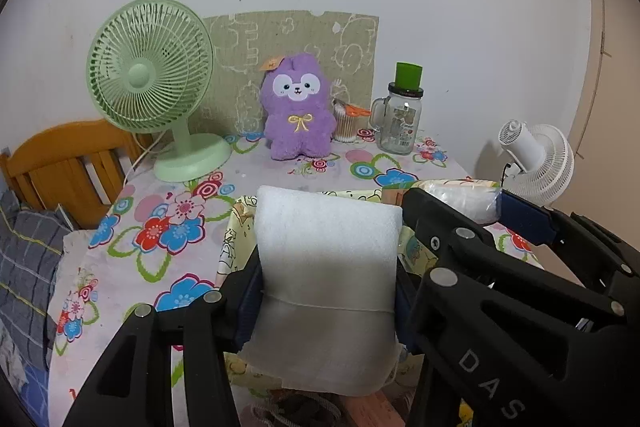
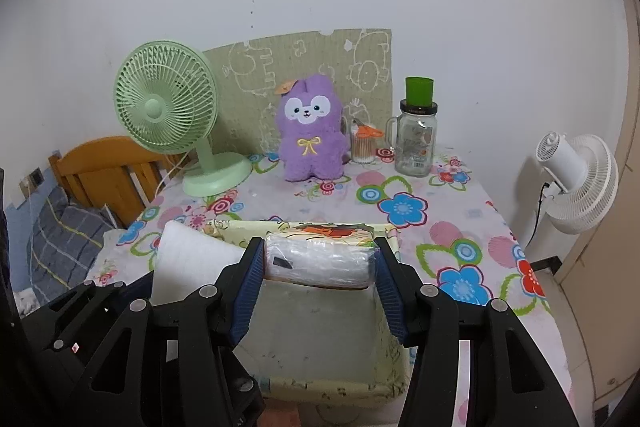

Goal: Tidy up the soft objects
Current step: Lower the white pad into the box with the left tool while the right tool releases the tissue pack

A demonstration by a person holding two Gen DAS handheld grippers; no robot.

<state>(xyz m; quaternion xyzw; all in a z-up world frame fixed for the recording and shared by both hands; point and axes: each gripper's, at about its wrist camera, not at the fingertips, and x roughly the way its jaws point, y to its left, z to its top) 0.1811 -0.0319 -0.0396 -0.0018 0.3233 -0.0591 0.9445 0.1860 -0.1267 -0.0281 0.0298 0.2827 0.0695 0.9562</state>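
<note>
Left gripper (image 1: 326, 291): you clamp the white foam roll (image 1: 326, 267), above the fabric bin (image 2: 320, 383).
Right gripper (image 2: 320, 267): you clamp the plastic-wrapped pack (image 2: 320, 261), over that bin.

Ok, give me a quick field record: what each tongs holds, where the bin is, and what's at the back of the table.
left tongs: shut on white foam roll
right tongs: shut on plastic-wrapped bundle
bin: pale yellow fabric box, open, below both loads at the table's near edge
table back: green fan, purple plush, cotton swabs, glass jar
</note>
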